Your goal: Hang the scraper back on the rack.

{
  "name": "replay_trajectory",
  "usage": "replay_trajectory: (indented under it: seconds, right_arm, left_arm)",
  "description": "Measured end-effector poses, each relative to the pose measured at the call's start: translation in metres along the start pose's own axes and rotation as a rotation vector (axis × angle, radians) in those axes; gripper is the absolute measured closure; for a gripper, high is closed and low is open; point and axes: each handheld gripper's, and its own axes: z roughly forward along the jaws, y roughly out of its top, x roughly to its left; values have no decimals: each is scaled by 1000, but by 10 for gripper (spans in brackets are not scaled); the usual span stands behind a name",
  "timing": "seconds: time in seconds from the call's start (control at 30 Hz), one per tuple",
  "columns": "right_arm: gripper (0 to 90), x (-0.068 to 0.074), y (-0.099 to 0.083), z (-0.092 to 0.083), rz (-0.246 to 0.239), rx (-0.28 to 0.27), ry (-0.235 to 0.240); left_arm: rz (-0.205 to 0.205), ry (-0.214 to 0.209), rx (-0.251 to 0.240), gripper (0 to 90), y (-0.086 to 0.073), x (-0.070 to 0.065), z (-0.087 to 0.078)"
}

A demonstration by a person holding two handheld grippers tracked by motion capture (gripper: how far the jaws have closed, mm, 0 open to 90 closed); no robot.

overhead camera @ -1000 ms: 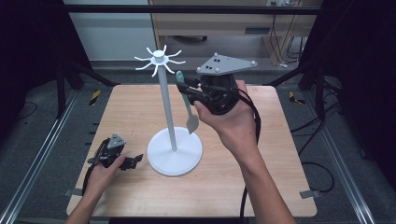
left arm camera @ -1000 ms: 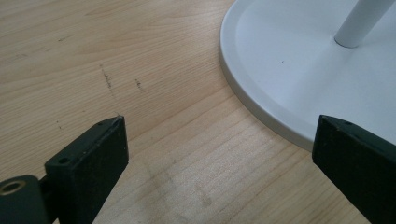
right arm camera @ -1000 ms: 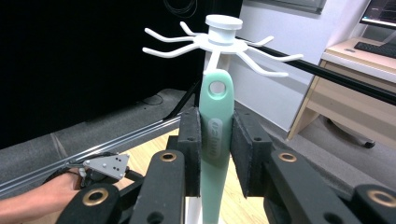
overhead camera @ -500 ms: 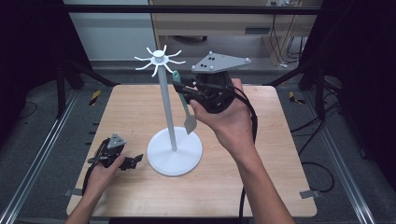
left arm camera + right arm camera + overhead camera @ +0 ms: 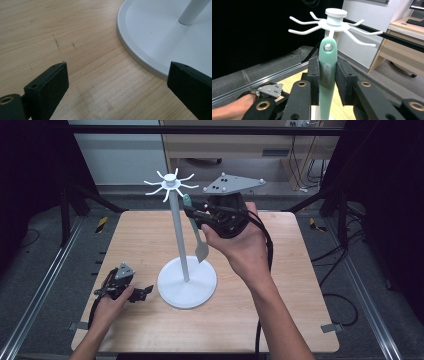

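A white stand (image 5: 178,235) with a round base (image 5: 187,282) and a crown of hooks (image 5: 171,184) rises from the middle of the wooden table (image 5: 280,285). My right gripper (image 5: 192,215) is shut on the handle of a pale green spatula (image 5: 195,230), raised beside the pole. In the right gripper view the spatula's (image 5: 327,72) hanging hole sits just under the hooks (image 5: 334,23), apart from them. My left gripper (image 5: 142,292) rests low on the table left of the base, open, with nothing between its jaws; the base rim (image 5: 150,50) lies just ahead.
Metal rails (image 5: 40,285) run along both sides of the table. A desk (image 5: 240,145) and cables stand beyond the far edge. Black frame posts (image 5: 65,205) flank the back corners.
My right gripper has carried the spatula a little up and to the left, closer to the hooks. The left gripper has stayed put.
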Motion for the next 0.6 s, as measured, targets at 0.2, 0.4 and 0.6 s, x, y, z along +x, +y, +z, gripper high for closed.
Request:
replay_trajectory:
  seconds: [0.2,0.4,0.6]
  right_arm:
    - [743,-1,1,5,6,1,-2]
    - [743,-1,1,9,7,5,-1]
    - [743,0,1,12,8,4,-1]
  left_arm:
    - [0,0,0,33,0,0,0]
    - [2,0,2,33,0,0,0]
    - [2,0,2,33,0,0,0]
